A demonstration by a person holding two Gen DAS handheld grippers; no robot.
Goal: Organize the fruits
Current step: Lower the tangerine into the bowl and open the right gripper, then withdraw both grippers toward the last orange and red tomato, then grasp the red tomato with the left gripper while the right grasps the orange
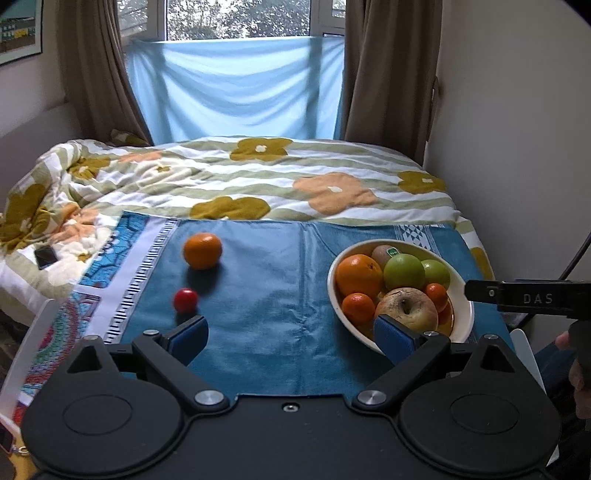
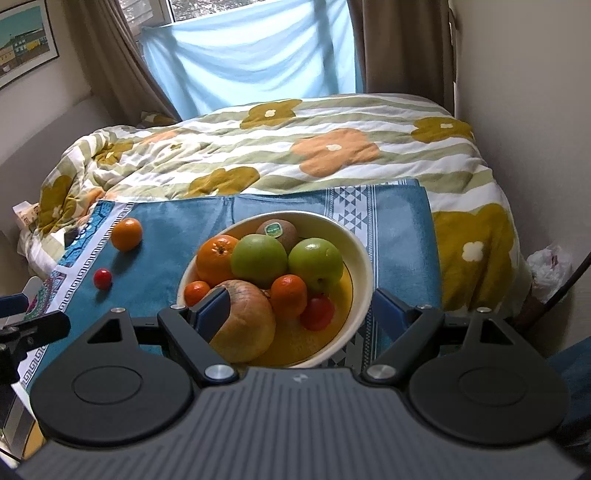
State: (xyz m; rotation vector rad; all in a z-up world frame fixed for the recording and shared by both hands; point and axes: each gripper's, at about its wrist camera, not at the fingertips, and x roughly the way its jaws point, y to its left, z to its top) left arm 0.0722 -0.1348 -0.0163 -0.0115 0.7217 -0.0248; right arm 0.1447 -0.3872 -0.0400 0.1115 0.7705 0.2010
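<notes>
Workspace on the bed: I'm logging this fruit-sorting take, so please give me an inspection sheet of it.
Surface: blue cloth spread over a floral duvet.
Job's things: cream bowl holds a large orange, two green apples, a stickered kiwi, a blemished yellow apple, small oranges and a red fruit; loose orange and small red fruit lie on the cloth to its left.
Clutter: phone on the duvet.
Grippers: left gripper open, empty, above the cloth; right gripper open, empty, at the bowl's near side.
Cables: dark cable at right.
Surroundings: curtained window, blue sheet, framed picture, white bag.
</notes>
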